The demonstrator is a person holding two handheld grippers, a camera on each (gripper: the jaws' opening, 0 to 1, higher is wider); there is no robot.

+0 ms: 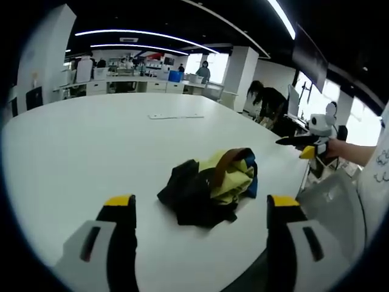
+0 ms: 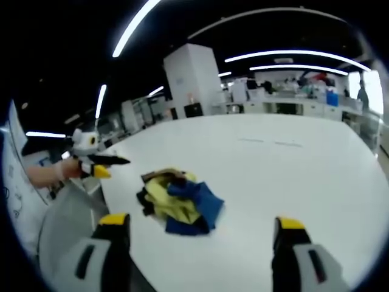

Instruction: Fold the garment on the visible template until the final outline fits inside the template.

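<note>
Left gripper view: crumpled garment (image 1: pixel 209 191) lies on white table (image 1: pixel 91 152), tongs (image 1: pixel 200 210) apart

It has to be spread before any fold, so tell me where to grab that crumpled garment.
Grip the raised yellow fold on top of the garment, coming down from above with the open left gripper. The heap is bunched on the white table, and that ridge stands clear of the dark layers, probably the easiest pinch.

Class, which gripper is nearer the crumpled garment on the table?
Left, narrowly: the garment looms larger between the left gripper's open jaws. The right gripper hangs just off the table edge, slightly farther.
</note>
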